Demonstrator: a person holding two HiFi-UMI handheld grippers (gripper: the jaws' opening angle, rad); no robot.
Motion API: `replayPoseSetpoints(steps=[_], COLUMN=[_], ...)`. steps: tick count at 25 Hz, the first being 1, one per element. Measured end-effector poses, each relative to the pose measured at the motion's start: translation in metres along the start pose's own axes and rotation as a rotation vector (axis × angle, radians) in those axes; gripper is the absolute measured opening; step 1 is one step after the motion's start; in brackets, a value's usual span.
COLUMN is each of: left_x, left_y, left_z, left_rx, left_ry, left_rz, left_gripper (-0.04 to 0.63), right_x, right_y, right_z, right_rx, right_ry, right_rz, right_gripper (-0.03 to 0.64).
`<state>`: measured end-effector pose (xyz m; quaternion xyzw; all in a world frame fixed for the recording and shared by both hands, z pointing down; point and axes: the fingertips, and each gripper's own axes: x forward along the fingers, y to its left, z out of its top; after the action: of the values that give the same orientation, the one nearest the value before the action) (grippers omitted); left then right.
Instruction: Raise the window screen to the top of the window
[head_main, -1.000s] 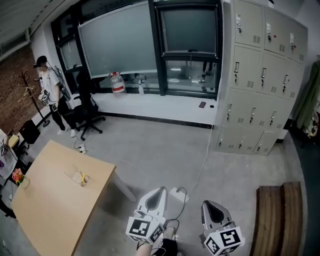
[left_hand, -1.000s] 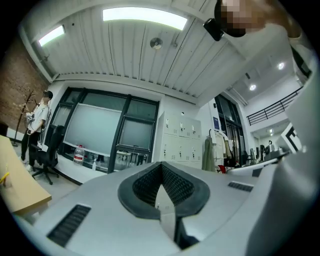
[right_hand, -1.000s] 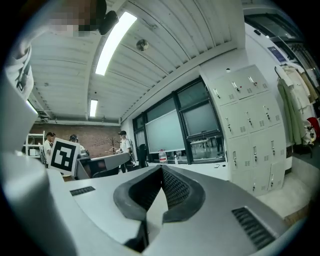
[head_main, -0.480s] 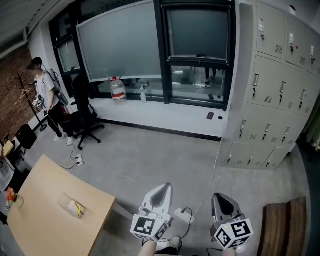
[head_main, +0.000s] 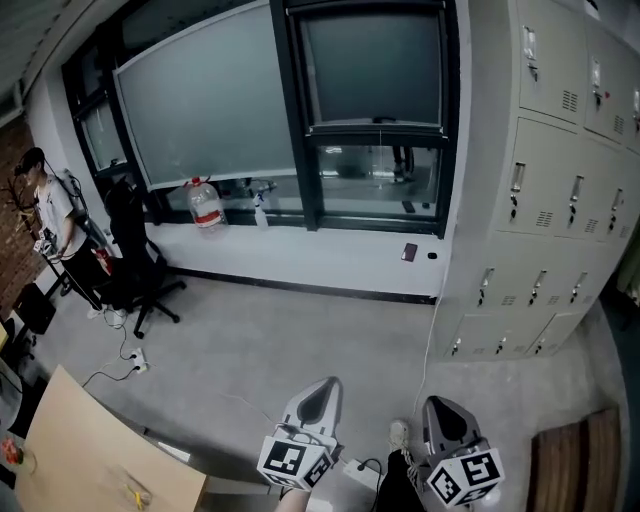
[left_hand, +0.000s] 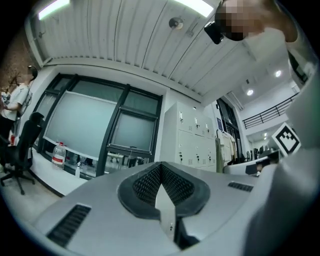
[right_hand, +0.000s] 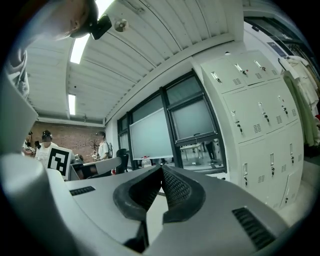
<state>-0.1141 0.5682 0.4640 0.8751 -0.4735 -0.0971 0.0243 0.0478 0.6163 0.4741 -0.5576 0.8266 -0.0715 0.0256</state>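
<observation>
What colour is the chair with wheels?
The chair is black; the head view shows it best.

Grey concrete floor (head_main: 300, 330): black office chair (head_main: 135, 265) far left, power strip (head_main: 136, 357) just beside it, lockers (head_main: 545, 230) right. White window ledge (head_main: 330, 258) far side: water jug (head_main: 205, 205), spray bottle (head_main: 261, 211), small dark phone-ish thing (head_main: 408, 252). Wooden table (head_main: 80, 455) near left.

Window frame (head_main: 292, 120): black. Window screen (head_main: 372, 65): plain dull grey-green. Lockers (head_main: 560, 190): pale grey. Floor (head_main: 300, 330): mottled grey. Office chair (head_main: 130, 255): black. Water bottle (head_main: 204, 206): clear, with red cap and label. Table (head_main: 80, 460): light wood. Left gripper (head_main: 322, 386) and right gripper (head_main: 437, 406): light grey with black ribbed pads (left_hand: 147, 183). Marker cubes (head_main: 290, 462): black-and-white squares.
</observation>
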Motion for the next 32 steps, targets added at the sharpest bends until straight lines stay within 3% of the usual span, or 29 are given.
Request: replayPoseSetpoints(steps=[7, 12, 14, 20, 25, 32], left_x=[0.165, 0.285, 0.322, 0.398, 0.476, 0.626], left_y=[0.043, 0.084, 0.107, 0.162, 0.243, 0.365], left_z=[-0.023, -0.005, -0.006, -0.022, -0.038, -0.018], left_rx=[-0.021, -0.042, -0.017, -0.045, -0.010, 0.040], left_ry=[0.007, -0.047, -0.061, -0.046, -0.021, -0.034], left_rz=[-0.009, -0.024, 0.002, 0.027, 0.015, -0.029], left_gripper=[0.003, 0.003, 0.003, 0.003, 0.003, 0.003], right_x=[0.163, 0.269, 0.310, 0.413, 0.519, 0.681], right_y=[-0.107, -0.165, -0.184, -0.205, -0.222, -0.282], right_z=[-0.018, 0.003, 0.007, 0.017, 0.030, 0.075], right_rx=[0.030, 0.055, 0.028, -0.056, -0.124, -0.057], right_ry=[0.057, 0.111, 0.118, 0.125, 0.099, 0.010], right_rz=[0.016, 0.055, 0.082, 0.140, 0.106, 0.003], right_gripper=[0.006, 0.006, 0.006, 0.006, 0.006, 0.006])
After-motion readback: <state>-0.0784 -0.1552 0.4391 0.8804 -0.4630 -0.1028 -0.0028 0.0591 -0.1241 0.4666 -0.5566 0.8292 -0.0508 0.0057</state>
